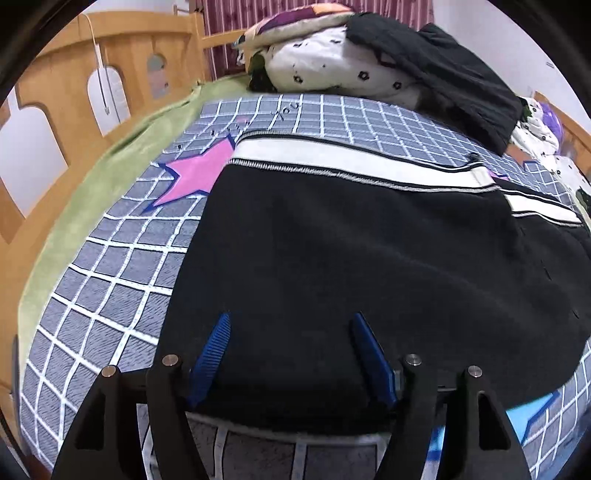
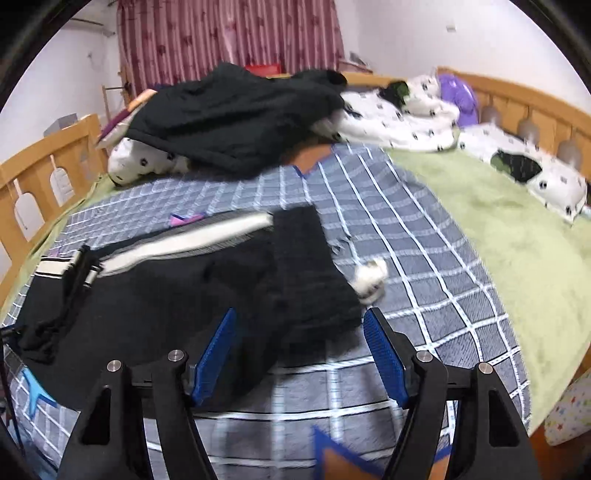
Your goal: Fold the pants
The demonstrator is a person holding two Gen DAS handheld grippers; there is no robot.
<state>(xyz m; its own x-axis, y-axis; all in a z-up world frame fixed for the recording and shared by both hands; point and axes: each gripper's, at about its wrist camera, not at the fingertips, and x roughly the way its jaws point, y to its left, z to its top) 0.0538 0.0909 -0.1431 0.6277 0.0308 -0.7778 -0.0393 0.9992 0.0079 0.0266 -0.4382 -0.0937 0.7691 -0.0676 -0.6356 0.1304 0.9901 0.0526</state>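
Nearest in the left wrist view, the left gripper (image 1: 290, 321) has its blue fingers (image 1: 212, 354) spread apart with nothing between them. They hang just over the near hem of the black pants (image 1: 369, 258). Whether the tips touch the cloth cannot be told.

In the right wrist view the right gripper (image 2: 301, 317) is likewise spread wide and empty. Its left finger (image 2: 216, 356) sits over the near edge of the pants (image 2: 184, 295), and its right finger (image 2: 384, 356) is over bare checked blanket (image 2: 424, 258).

The pants lie flat on that grid-patterned blanket (image 1: 122, 266) on the bed, directly ahead of both sets of fingers. Their long axis runs left to right across both views, as the white side stripe (image 1: 332, 158) along the far edge shows. A narrower black end, probably the waistband, reaches toward the right in the right wrist view, where a small white lump (image 2: 371, 278) lies beside it.

Each gripper is close to its own end of the near edge, so neither is clearly nearer. The coming fold likely turns on pinching that near edge and carrying it away toward the striped side, or on bringing one end over the other.

Farther back, a dark garment (image 2: 236, 110) is heaped on white printed bedding (image 1: 332, 62), with green sheet (image 2: 517, 240), wooden bed rail (image 1: 74, 92) and red curtain (image 2: 229, 33) behind.
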